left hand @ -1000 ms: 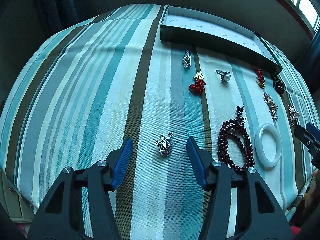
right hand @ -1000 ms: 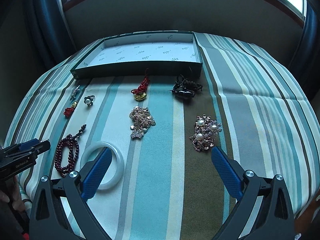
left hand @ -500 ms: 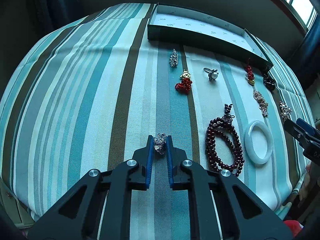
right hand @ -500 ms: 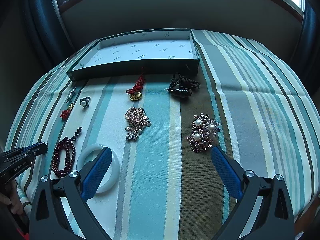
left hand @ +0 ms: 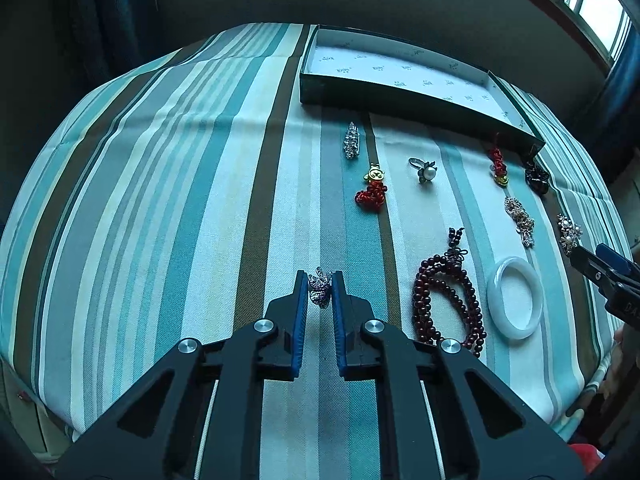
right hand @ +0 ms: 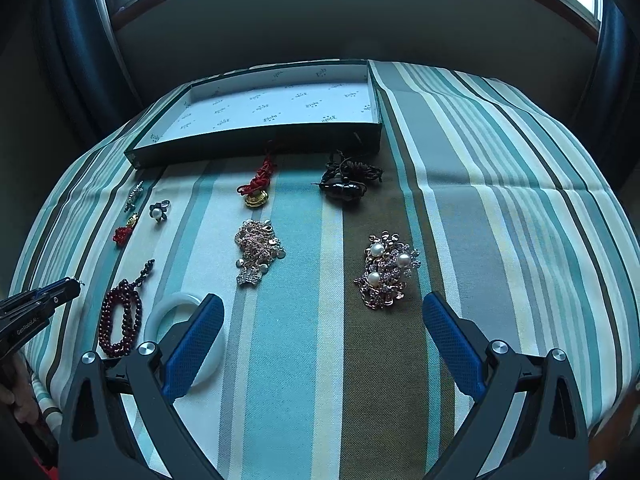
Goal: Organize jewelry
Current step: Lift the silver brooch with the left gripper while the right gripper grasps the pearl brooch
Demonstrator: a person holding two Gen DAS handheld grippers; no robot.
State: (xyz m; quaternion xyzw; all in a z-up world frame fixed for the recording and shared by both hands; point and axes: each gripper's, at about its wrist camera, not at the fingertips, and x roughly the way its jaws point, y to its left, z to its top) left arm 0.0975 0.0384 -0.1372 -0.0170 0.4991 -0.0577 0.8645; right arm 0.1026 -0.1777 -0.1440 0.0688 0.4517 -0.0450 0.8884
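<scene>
My left gripper (left hand: 320, 286) is shut on a small silver rhinestone brooch (left hand: 319, 291), held just above the striped cloth. The dark green box (left hand: 400, 98) with a white printed lining stands open at the back, also in the right wrist view (right hand: 260, 142). My right gripper (right hand: 320, 320) is open and empty, above the cloth in front of a pearl brooch (right hand: 386, 270). The left gripper shows at the left edge of the right wrist view (right hand: 60, 288).
On the cloth lie a silver pin (left hand: 351, 145), a red-and-gold charm (left hand: 373, 192), a pearl ring (left hand: 425, 170), dark red beads (left hand: 446, 292), a white bangle (left hand: 516, 298), a gold chain pile (right hand: 258, 250), a red knot charm (right hand: 258, 186) and a black cord pendant (right hand: 346, 180).
My left gripper closed on the silver brooch and has lifted it slightly. My right gripper has stayed open and drifted a little.
</scene>
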